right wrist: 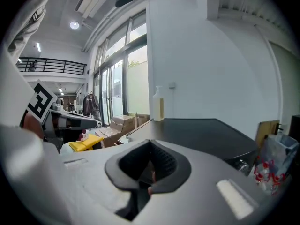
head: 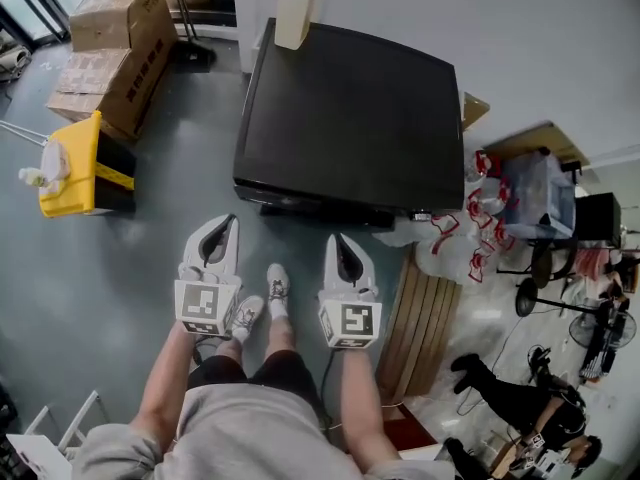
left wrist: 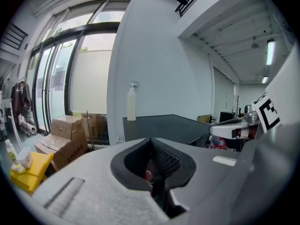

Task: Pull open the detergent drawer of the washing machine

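The washing machine (head: 350,118) is seen from above as a black-topped box, and its front edge faces me. Its front panel and detergent drawer are hidden from this angle. A white bottle (head: 297,8) stands on its far left corner. My left gripper (head: 228,221) and right gripper (head: 336,240) hang side by side in front of the machine, short of its front edge, both shut with nothing in them. In the left gripper view the jaws (left wrist: 151,142) meet below the dark top (left wrist: 168,124). The right gripper view shows its jaws (right wrist: 150,145) shut before the same top (right wrist: 206,135).
Cardboard boxes (head: 115,43) and a yellow box (head: 85,168) sit on the floor at left. Right of the machine are red-printed plastic bags (head: 470,228), a clear bin (head: 540,193) and wooden slats (head: 425,318). My feet (head: 262,303) stand between the grippers. Another person (head: 510,398) is at lower right.
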{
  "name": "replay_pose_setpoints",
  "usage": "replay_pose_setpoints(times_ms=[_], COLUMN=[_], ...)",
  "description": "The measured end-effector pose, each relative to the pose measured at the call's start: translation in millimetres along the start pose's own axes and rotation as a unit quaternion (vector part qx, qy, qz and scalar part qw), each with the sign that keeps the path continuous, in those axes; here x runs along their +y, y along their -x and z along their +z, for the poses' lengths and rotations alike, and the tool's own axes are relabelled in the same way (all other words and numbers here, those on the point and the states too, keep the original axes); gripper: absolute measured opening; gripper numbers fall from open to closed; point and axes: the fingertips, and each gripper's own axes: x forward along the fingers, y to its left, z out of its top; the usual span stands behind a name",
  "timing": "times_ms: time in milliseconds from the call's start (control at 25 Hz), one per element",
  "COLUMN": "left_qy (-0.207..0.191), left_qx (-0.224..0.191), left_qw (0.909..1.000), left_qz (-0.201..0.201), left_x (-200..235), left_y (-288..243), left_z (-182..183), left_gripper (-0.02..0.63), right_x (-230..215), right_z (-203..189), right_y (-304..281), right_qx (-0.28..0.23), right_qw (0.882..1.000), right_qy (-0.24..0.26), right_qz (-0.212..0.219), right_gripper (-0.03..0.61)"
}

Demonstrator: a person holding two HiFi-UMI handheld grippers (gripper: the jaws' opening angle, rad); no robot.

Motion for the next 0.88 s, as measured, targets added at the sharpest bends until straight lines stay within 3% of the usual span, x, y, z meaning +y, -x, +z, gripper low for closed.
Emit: replay_pose_setpoints(times_ms=[280, 480, 520, 560, 640, 760, 880], left_qy=[-0.004, 0.025, 0.028, 0.031, 0.033, 0.036, 0.034], left_qx=[0.021, 0.036, 0.037, 0.039, 0.043, 0.050, 0.051], left_qw=[0.9997, 0.9990, 0.9988, 0.9984, 0.9975, 0.9963, 0.9960], left_qz=[0.014, -0.003, -0.014, -0.026, -0.044, -0.060, -0.065], left_x=[11.1, 9.0, 8.0, 7.2, 7.7, 10.5, 12.7], left_y=[-29.4, -44.8, -47.5, -49.9, -54.4, -62.1, -71.0], left_z=[-34.9, -55.6, -59.3, -62.7, -69.1, -78.2, -84.4], left_gripper=[0.011, 0.027, 0.080, 0.136, 0.194, 0.262, 0.305], right_x=[-4.8, -3.2, -1.7, 0.7, 7.5, 14.4, 14.6], right_z=[-33.9, -54.7, -59.3, -63.7, -69.7, -77.4, -83.4], right_y=[-36.3, -53.9, -56.7, -59.1, -64.4, -70.8, -76.3], right_qx=[0.020, 0.037, 0.041, 0.046, 0.051, 0.055, 0.061], right_qw=[0.999, 0.997, 0.997, 0.996, 0.994, 0.991, 0.989], right_qy=[-0.007, -0.013, -0.015, -0.015, -0.015, -0.017, -0.021], right_qz=[0.037, 0.059, 0.065, 0.073, 0.094, 0.119, 0.133], right_gripper=[0.005, 0.005, 0.020, 0.078, 0.128, 0.239, 0.276])
